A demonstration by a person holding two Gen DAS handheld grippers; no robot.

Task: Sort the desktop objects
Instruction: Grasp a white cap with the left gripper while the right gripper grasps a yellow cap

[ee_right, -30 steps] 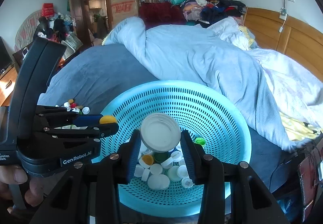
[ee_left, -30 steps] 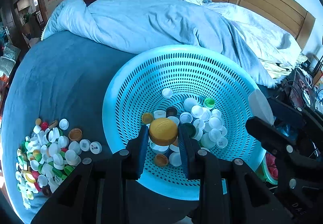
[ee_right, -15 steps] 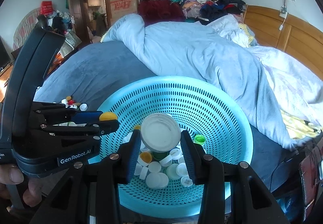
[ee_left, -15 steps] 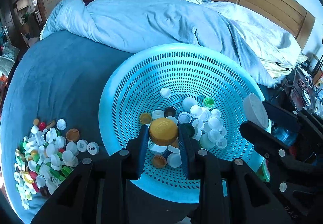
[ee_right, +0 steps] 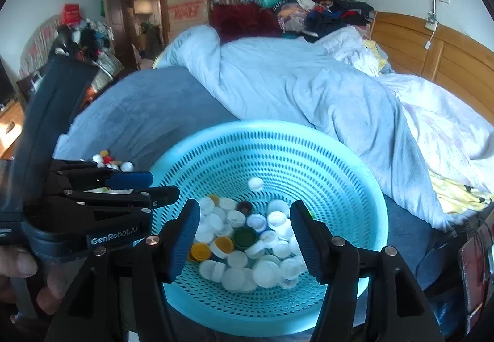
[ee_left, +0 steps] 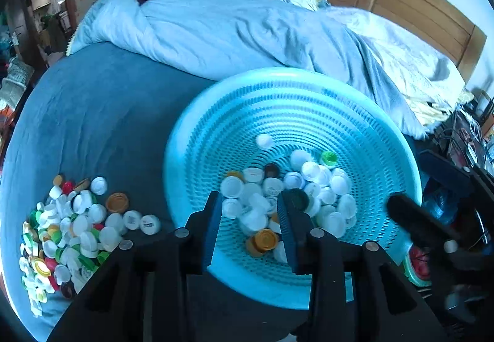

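One round turquoise basket (ee_left: 308, 89) sits on the bed, and it appears in both views. Inside it lie roughly thirty bottle caps (ee_right: 247, 237), too heaped for an exact count: mostly white, with two orange ones (ee_right: 200, 251) toward 8 o'clock, one dark green (ee_right: 244, 236) at the centre, one bright green (ee_left: 328, 157) toward 2 o'clock. One loose pile of caps (ee_left: 68, 224) lies outside at the basket's 9 o'clock, too many to count. Two grippers are present.
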